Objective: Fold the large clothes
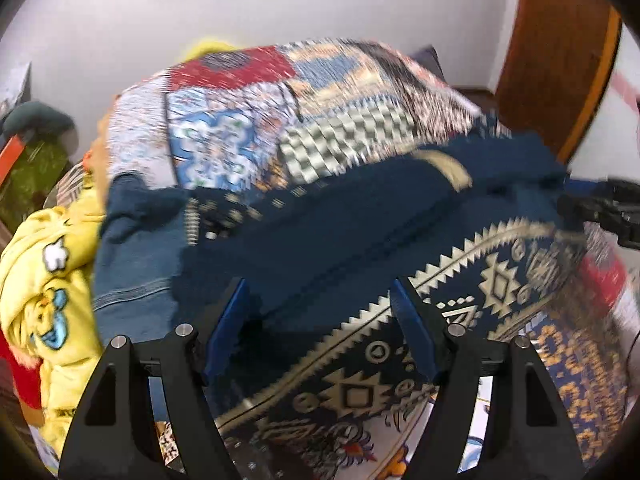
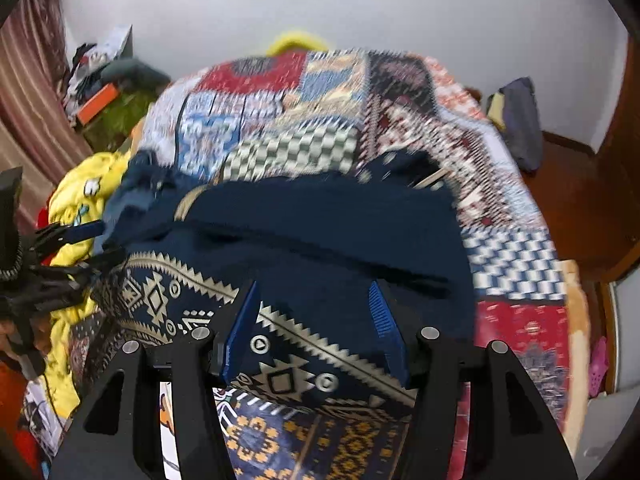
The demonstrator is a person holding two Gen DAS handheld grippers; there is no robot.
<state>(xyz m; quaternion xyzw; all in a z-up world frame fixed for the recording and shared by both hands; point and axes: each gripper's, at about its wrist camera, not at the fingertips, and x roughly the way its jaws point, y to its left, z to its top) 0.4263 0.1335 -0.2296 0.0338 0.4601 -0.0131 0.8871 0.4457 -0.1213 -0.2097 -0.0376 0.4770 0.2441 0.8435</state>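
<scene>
The navy garment (image 1: pixel 344 232) lies folded on the bed (image 1: pixel 248 120), on the patchwork cover, toward the near edge of the bed. It is dark blue with a cream zigzag band and diamond figures along its near side. A lighter blue sleeve or cuff part (image 1: pixel 136 256) sticks out at its left end.

The left gripper (image 1: pixel 320 316) hangs over the near left part of the garment. Its blue pads stand apart, and the cloth lies under them, not pinched between them. So it is open and holds nothing.

The right gripper (image 2: pixel 316 320) hangs over the near right part of the garment (image 2: pixel 320 232). Its pads are also apart, a little narrower than the left ones, and the patterned band shows flat between them. It grips nothing.

In the right wrist view the left gripper (image 2: pixel 80 240) shows at the left edge, just beside the left end of the garment. In the left wrist view the right gripper (image 1: pixel 608 208) shows at the right edge, near the right end of the garment.

A yellow blanket (image 1: pixel 48 280) with cartoon prints is heaped at the left side of the bed, touching the blue sleeve part. Both pictures are blurred, so small details of the cloth are not clear.
</scene>
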